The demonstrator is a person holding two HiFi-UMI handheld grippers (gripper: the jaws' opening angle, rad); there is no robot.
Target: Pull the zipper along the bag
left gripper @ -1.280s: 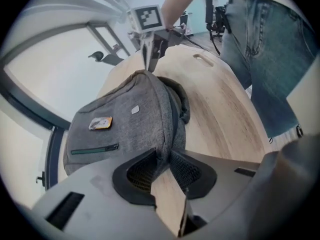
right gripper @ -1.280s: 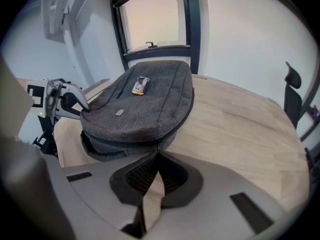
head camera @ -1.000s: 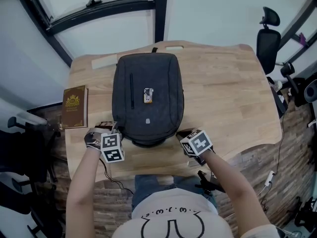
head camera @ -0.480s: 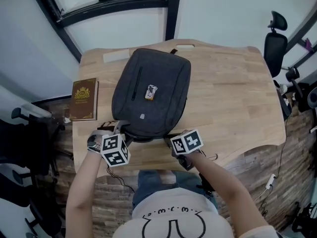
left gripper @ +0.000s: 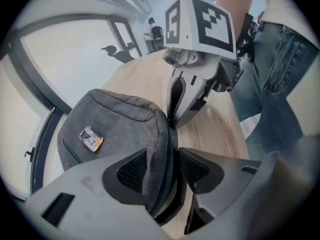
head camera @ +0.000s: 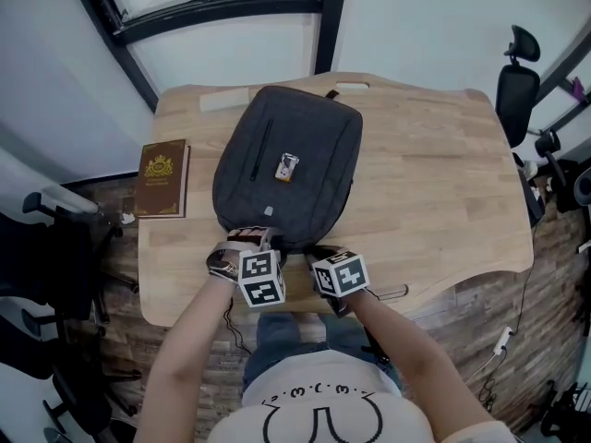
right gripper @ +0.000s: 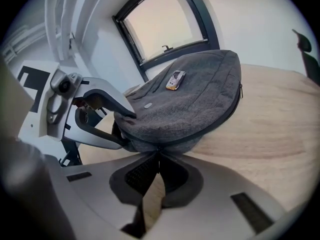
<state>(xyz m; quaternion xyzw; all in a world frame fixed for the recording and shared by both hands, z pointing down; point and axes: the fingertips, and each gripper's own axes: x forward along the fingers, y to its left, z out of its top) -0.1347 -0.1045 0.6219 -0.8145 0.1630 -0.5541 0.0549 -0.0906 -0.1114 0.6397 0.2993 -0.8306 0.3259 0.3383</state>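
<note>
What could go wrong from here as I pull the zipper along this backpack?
1. The jaws of the left gripper have just been opening and straddle the edge of the backpack without clamping, so the bag may slide with the pull.
2. The right gripper seems shut on just the small zipper pull, which could slip out.

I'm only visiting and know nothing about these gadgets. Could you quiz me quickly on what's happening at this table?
1. True or false: the backpack lies on the table.
2. Where is the book? A) on the table beside the backpack B) on the backpack C) on the floor
3. Which gripper is shut on the zipper?
Key: 1 true. 2 A. 3 the right gripper; the left gripper has just been opening, backpack edge between its jaws.
</note>
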